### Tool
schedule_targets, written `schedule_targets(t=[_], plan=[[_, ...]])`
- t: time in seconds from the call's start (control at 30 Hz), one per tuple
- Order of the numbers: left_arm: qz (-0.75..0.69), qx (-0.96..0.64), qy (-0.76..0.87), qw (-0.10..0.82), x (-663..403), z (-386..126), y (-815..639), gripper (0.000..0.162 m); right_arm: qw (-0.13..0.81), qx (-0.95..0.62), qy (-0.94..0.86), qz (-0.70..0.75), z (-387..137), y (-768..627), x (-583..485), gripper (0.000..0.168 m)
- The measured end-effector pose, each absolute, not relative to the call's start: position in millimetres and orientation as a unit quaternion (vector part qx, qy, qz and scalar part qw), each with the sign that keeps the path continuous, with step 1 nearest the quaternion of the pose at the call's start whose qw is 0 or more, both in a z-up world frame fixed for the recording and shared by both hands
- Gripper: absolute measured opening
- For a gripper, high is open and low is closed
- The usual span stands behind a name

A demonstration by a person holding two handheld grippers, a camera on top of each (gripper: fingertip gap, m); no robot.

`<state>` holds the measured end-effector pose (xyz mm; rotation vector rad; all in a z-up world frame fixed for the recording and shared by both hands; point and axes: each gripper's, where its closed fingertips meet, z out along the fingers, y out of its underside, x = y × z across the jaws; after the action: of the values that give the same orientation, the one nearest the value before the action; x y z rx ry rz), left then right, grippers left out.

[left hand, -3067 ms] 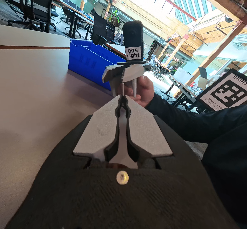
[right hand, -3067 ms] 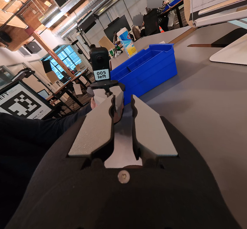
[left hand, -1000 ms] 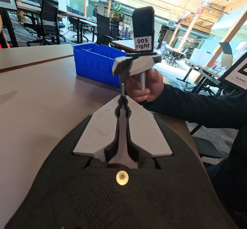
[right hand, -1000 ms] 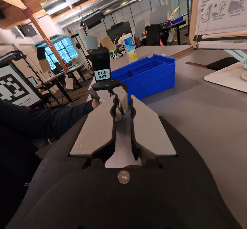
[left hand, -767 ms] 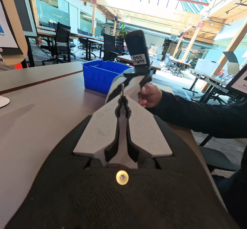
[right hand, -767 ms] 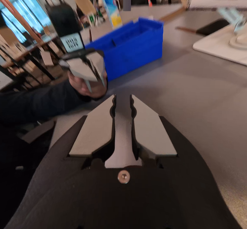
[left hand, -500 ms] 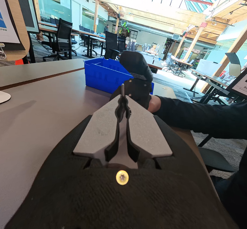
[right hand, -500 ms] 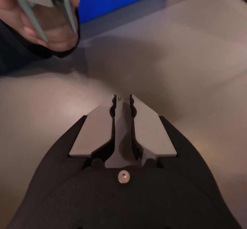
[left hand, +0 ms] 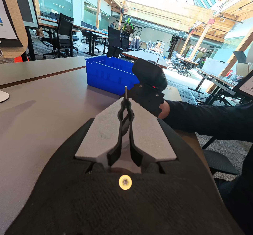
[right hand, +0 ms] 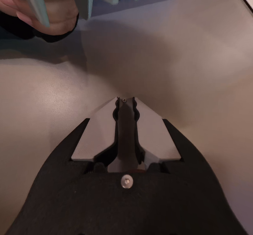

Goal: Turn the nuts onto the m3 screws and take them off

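Now, as things stand:
Left gripper (left hand: 125, 102): its fingers are pressed together on a thin metal screw (left hand: 125, 93), which stands upright with its plain end sticking up above the tips.
Right gripper (right hand: 125, 99): pointed down at the counter (right hand: 178, 63), fingers a narrow gap apart and holding nothing; the tips sit at or just above the surface.
Nut (right hand: 124, 100): a tiny silvery ring lying flat on the counter, right between the right gripper's fingertips, touching neither as far as can be told.
Right gripper from the left wrist view (left hand: 146, 91): tilted down behind the screw, held by a hand (left hand: 165, 109) in a dark sleeve.
Blue bin (left hand: 109, 74): on the counter, behind both grippers.
Office chairs (left hand: 64, 35): far beyond.
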<state>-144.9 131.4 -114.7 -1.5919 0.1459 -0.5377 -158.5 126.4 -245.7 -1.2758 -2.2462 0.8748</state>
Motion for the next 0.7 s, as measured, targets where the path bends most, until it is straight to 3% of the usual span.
schedule_targets(t=[0.7], plan=[[-0.248,-0.71,0.063,0.656,-142.2,-119.5,133.2,0.0,0.207,-0.459,-0.802,0.32,-247.1,130.5,-158.8,0.003]])
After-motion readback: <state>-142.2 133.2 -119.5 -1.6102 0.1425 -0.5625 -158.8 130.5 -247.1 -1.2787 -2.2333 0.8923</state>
